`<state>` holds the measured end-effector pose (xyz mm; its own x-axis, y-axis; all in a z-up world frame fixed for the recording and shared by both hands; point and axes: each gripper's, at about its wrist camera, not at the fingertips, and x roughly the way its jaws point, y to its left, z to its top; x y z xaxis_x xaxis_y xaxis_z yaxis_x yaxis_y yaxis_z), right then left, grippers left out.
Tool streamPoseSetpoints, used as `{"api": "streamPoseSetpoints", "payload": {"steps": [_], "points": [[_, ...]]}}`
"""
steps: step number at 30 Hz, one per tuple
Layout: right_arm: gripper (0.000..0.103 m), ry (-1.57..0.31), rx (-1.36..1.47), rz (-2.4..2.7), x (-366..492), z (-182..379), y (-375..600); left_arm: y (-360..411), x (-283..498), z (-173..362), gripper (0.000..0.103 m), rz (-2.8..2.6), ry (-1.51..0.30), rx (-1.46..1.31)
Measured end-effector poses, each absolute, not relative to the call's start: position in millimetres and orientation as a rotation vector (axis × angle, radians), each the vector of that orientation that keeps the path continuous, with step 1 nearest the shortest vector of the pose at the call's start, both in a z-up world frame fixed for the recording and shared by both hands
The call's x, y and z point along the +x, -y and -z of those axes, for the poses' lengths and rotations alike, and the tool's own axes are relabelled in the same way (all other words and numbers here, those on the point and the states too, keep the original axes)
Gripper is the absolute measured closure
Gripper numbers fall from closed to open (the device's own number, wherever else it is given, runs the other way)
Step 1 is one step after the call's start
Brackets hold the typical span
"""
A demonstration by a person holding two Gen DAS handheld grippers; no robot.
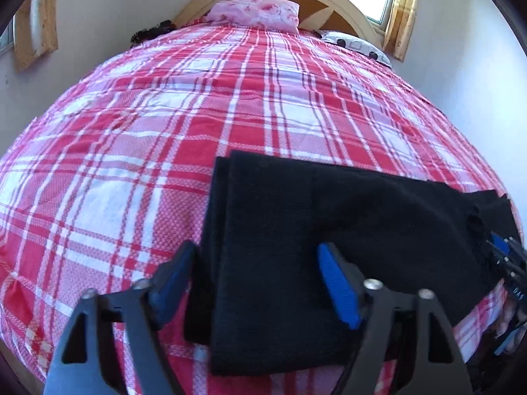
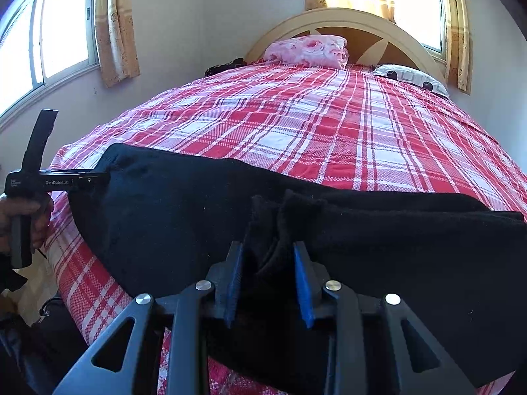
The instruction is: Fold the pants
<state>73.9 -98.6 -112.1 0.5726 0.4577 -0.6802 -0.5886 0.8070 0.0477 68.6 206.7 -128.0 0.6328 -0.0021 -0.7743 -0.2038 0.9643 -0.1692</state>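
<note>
Black pants lie folded lengthwise on the near edge of the red plaid bed. My left gripper is open, its blue pads straddling the pants' left end, which lies between them. In the right wrist view the pants stretch across the bed's front. My right gripper is partly closed around a bunched fold of the pants' edge; the fabric sits between the pads, with small gaps beside it. The left gripper's body shows at the far left, at the pants' end.
A pink floral pillow and a white patterned pillow lie by the headboard. Windows with curtains flank the bed. The bed edge drops off close below the pants.
</note>
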Motion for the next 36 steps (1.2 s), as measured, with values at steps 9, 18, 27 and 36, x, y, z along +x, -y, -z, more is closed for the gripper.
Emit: {"api": "streamPoseSetpoints", "payload": {"steps": [9,18,27,36], "points": [[0.071,-0.699,-0.143,-0.605,74.4,104.3,112.0,-205.9,57.2,110.3,0.082,0.014,-0.842,-0.425],[0.071,-0.697,-0.073,-0.548,80.0,91.4,148.3,-146.0,69.9,16.0,0.082,0.352,-0.662,-0.434],[0.071,-0.668,-0.013,-0.329,79.8,77.1,229.7,-26.0,105.8,-35.6,0.082,0.681,-0.629,-0.320],[0.070,-0.652,0.071,-0.204,83.8,74.2,281.8,83.9,139.9,18.4,0.082,0.751,-0.772,-0.162]]}}
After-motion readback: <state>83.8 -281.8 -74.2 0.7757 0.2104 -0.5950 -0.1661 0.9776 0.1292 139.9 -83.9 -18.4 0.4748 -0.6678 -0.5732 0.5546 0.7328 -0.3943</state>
